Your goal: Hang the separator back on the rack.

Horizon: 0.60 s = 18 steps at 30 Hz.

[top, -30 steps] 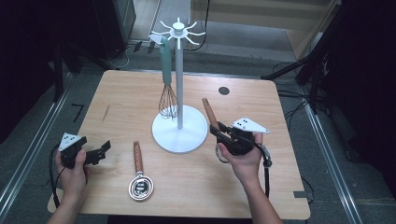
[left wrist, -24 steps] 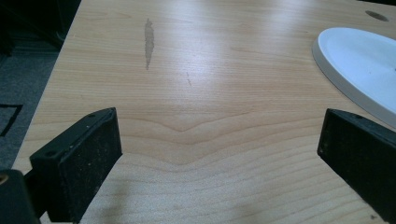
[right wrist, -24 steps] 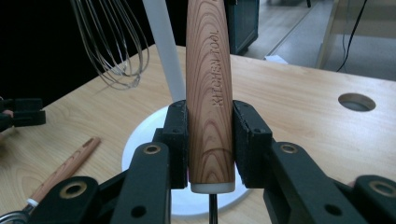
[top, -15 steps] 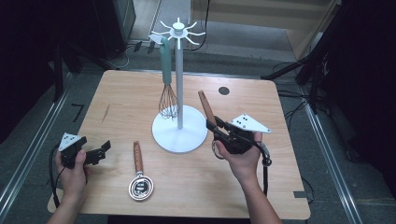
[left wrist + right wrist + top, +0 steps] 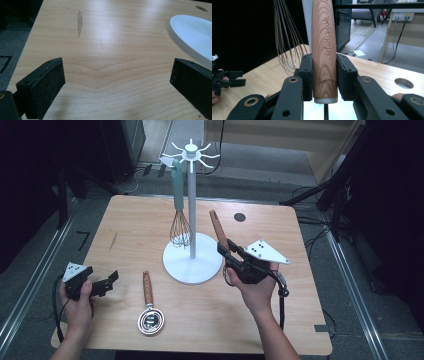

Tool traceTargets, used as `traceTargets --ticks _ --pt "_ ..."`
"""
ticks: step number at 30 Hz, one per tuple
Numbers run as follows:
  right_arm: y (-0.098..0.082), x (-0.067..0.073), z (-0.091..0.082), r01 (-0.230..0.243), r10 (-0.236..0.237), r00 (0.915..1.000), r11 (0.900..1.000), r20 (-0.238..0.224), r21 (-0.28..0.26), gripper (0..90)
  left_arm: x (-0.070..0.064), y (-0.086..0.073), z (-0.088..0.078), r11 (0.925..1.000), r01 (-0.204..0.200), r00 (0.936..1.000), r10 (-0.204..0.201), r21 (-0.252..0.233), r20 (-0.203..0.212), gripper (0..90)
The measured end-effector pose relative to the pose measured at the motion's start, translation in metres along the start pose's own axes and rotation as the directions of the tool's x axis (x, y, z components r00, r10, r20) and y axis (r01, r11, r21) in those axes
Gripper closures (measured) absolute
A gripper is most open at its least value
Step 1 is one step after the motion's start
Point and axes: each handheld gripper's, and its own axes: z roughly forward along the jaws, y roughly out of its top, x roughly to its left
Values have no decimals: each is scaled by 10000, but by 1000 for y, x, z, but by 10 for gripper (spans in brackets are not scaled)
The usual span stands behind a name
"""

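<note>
Wooden handle [image 5: 324, 50], clamped in the right claw [image 5: 231, 255], has risen nearer the stand [image 5: 192, 210]; left claw [image 5: 102, 282] wide.

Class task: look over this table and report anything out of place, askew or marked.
One wooden-handled utensil lies flat on the table instead of hanging on the rack. A dark streak marks the wood.

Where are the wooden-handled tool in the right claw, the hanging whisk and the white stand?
wooden-handled tool [image 5: 324, 60], right gripper view, handle between the pads
whisk [image 5: 180, 227], high view, wire loops
white stand [image 5: 192, 266], high view, round base
</note>
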Motion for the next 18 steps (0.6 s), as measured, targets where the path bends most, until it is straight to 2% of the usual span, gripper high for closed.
traceTargets --ticks 13,18 --pt "12 13 0 182 -181 9998 9976 20 -661 705 0 0 0 10000 -23 10000 23 -3 -1 2" --pt "16 17 1 344 -327 9993 9951 196 -930 705 0 0 0 10000 15 10000 -15 -25 2 1"
